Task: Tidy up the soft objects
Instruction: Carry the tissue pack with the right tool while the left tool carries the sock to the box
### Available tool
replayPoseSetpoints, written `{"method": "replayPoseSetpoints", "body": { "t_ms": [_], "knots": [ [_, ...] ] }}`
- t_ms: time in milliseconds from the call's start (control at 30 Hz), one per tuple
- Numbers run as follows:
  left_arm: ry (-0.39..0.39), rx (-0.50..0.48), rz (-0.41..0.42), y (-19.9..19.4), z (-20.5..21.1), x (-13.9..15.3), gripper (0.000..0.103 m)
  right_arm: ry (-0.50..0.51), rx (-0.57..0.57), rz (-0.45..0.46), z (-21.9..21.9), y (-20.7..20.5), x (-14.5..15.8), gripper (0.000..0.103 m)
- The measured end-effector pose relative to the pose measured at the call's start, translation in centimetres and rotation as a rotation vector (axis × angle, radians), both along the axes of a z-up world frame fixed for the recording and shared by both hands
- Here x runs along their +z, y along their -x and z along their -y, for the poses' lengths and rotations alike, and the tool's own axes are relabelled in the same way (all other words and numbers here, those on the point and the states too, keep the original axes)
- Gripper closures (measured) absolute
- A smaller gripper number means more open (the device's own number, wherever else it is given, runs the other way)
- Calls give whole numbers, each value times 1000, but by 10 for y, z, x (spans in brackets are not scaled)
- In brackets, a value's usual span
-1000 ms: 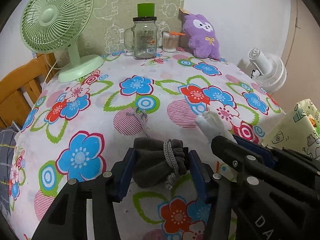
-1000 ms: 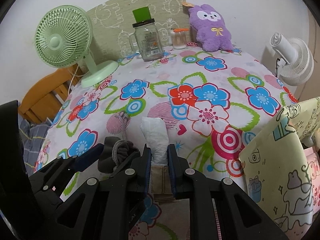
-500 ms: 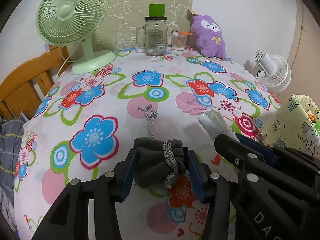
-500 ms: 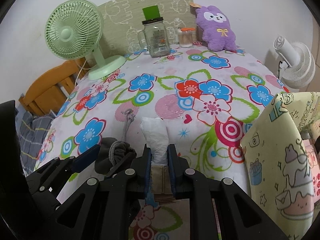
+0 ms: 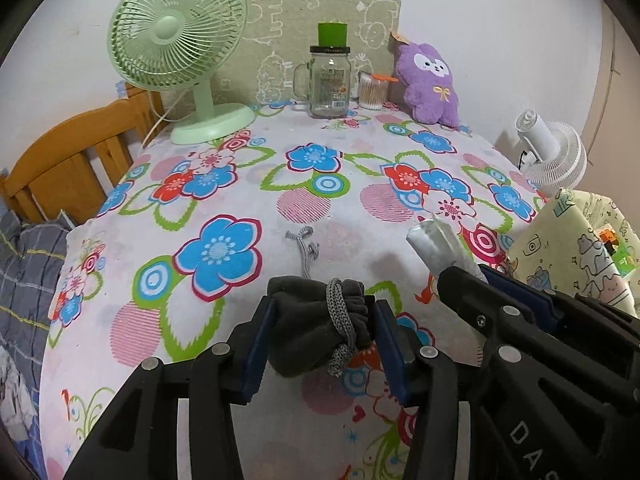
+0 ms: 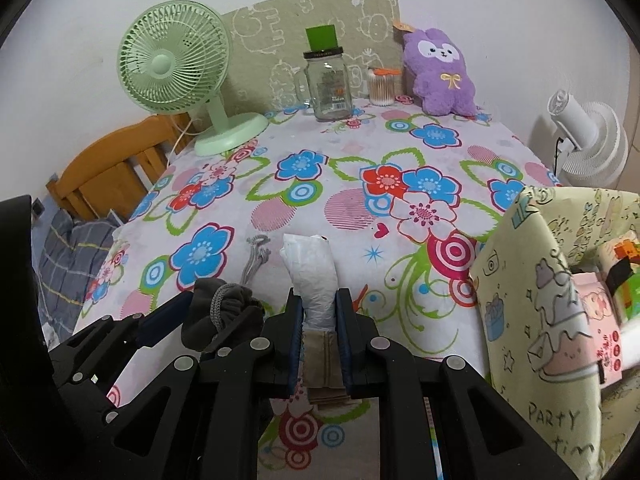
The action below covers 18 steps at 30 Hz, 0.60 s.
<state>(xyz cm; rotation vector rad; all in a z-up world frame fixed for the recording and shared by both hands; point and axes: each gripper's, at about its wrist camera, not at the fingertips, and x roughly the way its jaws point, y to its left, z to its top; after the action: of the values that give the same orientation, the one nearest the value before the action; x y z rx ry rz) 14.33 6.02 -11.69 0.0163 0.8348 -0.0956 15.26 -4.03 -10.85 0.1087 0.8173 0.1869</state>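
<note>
My left gripper is shut on a dark grey drawstring pouch, held above the near edge of the flowered table; its grey cord trails onto the cloth. My right gripper is shut on a white crumpled plastic-wrapped roll with a brown paper part below. The roll and right gripper also show in the left wrist view at right; the pouch shows in the right wrist view at left. A purple plush toy sits at the table's back.
A green desk fan, a glass jar mug and a cotton-swab tub stand at the back. A yellow cartoon-print bag stands at the right edge, a white fan beyond it. A wooden chair is left.
Both grippers have pulled back and up from the table with their objects still held; the table looks farther away and the cord has stretched out on the cloth.
</note>
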Motion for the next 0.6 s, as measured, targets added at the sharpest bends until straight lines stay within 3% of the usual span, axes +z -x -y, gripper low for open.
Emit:
{"method": "replayPoseSetpoints", "body": {
  "t_ms": [600],
  "knots": [
    [12, 56, 78, 45, 5, 41, 54, -7, 33, 81, 8, 44, 42, 84]
  ]
}}
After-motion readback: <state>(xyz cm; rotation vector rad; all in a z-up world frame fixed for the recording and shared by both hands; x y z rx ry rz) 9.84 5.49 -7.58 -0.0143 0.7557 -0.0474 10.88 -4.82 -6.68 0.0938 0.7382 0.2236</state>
